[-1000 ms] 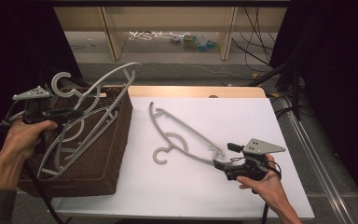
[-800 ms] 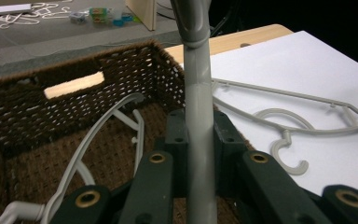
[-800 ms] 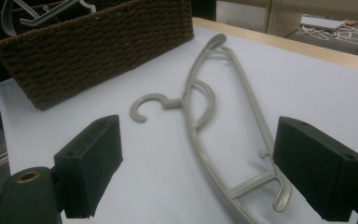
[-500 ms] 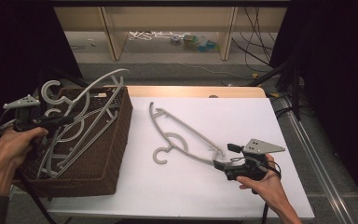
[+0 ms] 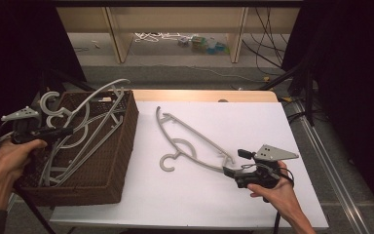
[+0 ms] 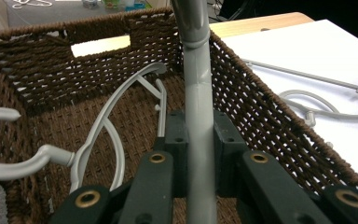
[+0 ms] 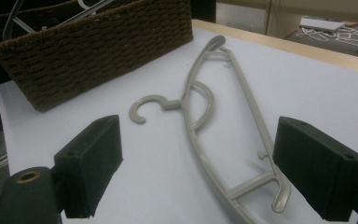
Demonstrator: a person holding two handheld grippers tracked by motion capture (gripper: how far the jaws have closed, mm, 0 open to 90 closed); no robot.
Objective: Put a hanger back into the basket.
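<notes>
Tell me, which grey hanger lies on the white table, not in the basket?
The hanger flat on the white table, before the right hand-held gripper; the others sit in the brown basket.

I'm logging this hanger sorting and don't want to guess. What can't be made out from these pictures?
- Hanger count in the wicker basket: high view, they overlap in a tangle.
- Basket floor near the left gripper: left gripper view, hidden by its jaws and the clamped hanger.
- Near end of the hanger on the table: right gripper view, cut off by the bottom edge.
</notes>
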